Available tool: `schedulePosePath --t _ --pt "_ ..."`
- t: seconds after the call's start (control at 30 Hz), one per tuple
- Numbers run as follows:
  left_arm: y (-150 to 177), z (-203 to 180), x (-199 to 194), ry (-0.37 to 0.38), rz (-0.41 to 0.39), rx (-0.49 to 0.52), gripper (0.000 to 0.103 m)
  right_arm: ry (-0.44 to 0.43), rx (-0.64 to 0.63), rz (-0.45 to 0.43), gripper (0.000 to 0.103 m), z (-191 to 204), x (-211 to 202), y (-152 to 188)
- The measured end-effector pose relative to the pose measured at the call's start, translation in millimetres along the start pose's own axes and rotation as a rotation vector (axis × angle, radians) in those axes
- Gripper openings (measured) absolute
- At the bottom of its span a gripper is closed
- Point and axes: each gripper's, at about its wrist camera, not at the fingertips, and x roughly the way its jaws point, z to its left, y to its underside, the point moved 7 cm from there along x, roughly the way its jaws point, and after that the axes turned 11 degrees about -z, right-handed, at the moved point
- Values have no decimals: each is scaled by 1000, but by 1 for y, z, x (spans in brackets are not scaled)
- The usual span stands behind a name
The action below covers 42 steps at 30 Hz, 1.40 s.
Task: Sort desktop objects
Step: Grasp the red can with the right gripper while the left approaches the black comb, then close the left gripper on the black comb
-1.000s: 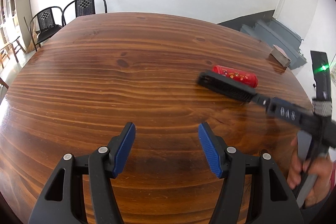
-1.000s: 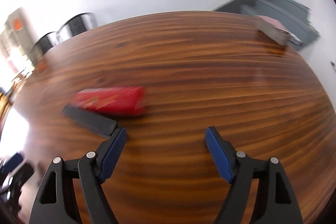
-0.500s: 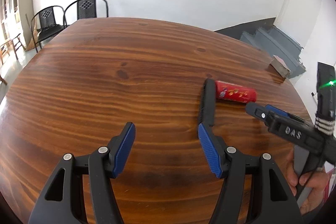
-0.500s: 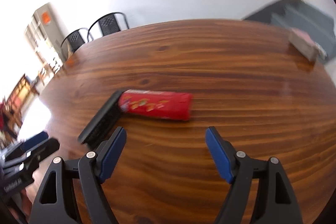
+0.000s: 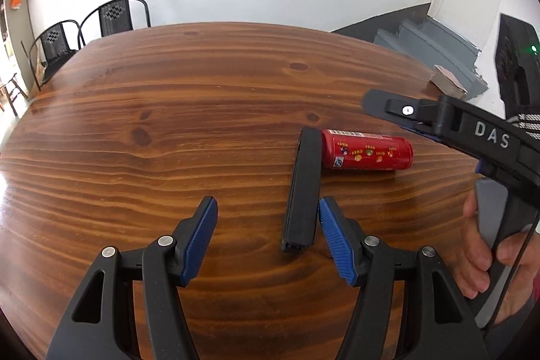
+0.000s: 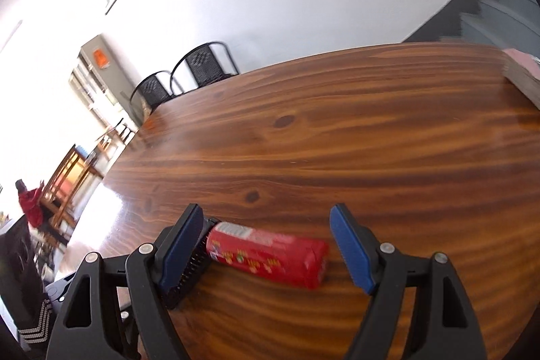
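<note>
so, step: judged from the layout, sorting is at the approach stage; nothing is held and both items lie on the table (image 5: 189, 97).
comb: black comb (image 5: 302, 188) lies flat, pointing away from the left camera, near the table's right side; its far end looks to touch or sit just beside the tube's end, i cannot tell which.
tube: red tube (image 5: 366, 154) lies on its side, crosswise to the comb, on the comb's right.
left gripper: left gripper (image 5: 268, 235) hangs over the table with jaws apart and empty; the comb's near end shows just inside the right pad, not pressed by either.
right gripper: right gripper (image 6: 270, 250) has jaws apart and empty; in its own view the tube (image 6: 268, 257) appears between the pads but lower, on the wood, and the comb (image 6: 189, 272) sits behind the left pad.
block: a pinkish block (image 5: 447, 83) rests at the far right edge, well apart.
next move: probably centre one gripper's pads over its item, lower to the wood, then close; the comb is thin and flat, so it may slip.
</note>
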Motion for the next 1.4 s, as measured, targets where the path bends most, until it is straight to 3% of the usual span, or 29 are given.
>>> schedulePosePath --t 0.07,0.2,0.4,0.77,0.83,1.2,1.4 --pt "0 -1 4 4 7 6 66 -10 -37 29 81 3 8 3" --pt "5 -8 8 11 15 28 66 -48 -74 96 68 8 15 17" --pt "8 -1 10 -41 13 52 66 -98 -145 170 53 25 12 39" --pt "5 6 16 -87 21 98 66 -29 -229 181 45 32 10 50" --pt "5 7 16 -86 21 99 66 15 -240 177 32 29 8 51" --pt "2 6 21 -79 34 83 66 176 -136 124 32 -14 -25 53" --pt "0 -9 27 -51 31 119 66 207 -146 110 32 -16 -35 55"
